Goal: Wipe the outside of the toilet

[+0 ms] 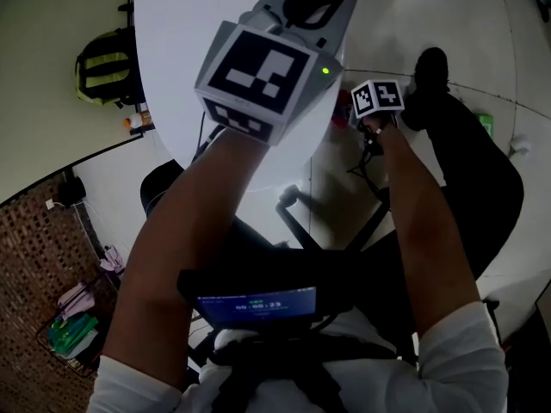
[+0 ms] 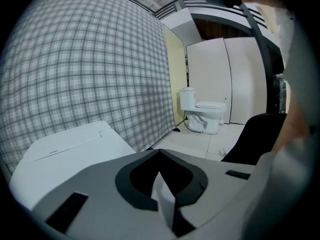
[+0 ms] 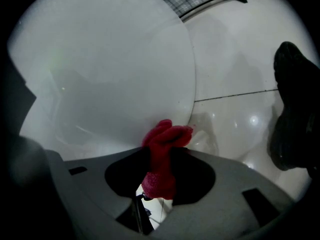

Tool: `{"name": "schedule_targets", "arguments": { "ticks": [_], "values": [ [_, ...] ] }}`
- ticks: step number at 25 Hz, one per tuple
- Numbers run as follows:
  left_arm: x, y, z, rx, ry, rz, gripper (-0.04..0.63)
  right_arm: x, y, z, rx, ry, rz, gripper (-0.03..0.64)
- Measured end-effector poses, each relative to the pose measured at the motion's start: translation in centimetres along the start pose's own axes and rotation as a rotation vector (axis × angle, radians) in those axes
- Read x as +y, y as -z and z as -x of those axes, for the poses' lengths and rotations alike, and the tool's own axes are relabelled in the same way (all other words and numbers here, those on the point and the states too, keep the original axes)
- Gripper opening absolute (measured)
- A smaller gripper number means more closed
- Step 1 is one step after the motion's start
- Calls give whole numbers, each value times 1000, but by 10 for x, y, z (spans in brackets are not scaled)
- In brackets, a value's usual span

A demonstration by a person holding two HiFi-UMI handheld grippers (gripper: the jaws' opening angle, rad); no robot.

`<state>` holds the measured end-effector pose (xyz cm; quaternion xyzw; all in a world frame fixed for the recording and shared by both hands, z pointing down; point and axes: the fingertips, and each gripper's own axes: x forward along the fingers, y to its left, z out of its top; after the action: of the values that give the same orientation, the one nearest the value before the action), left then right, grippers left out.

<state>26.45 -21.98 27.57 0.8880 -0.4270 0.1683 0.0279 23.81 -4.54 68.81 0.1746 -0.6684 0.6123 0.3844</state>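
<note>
The white toilet [image 1: 194, 54] fills the top middle of the head view as a big rounded shape. In the right gripper view its curved outer surface [image 3: 100, 69] is close in front. My right gripper [image 3: 161, 159] is shut on a red cloth [image 3: 170, 136], and the bunched tip of the cloth touches the toilet's lower edge. The head view shows that gripper [image 1: 351, 108] at the toilet's right side. My left gripper [image 1: 314, 7] is raised over the toilet. Its jaws [image 2: 160, 151] are shut with nothing between them, and a flat white part of the toilet [image 2: 70, 144] lies beside them.
A black shoe [image 3: 292, 109] stands on the glossy white floor to the right, also a black shoe [image 1: 430, 71] in the head view. A plaid curtain [image 2: 90, 69] hangs at the left. A second toilet [image 2: 202, 115] stands far off. A backpack [image 1: 108, 63] and a wire basket [image 1: 73, 329] are at the left.
</note>
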Motion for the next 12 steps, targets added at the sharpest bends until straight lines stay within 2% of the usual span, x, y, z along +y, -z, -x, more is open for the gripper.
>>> {"name": "schedule_targets", "arguments": {
  "ticks": [12],
  "values": [
    [-25, 14, 18, 58, 107, -120, -11, 15, 30, -12, -25, -7, -49, 140]
  ]
}}
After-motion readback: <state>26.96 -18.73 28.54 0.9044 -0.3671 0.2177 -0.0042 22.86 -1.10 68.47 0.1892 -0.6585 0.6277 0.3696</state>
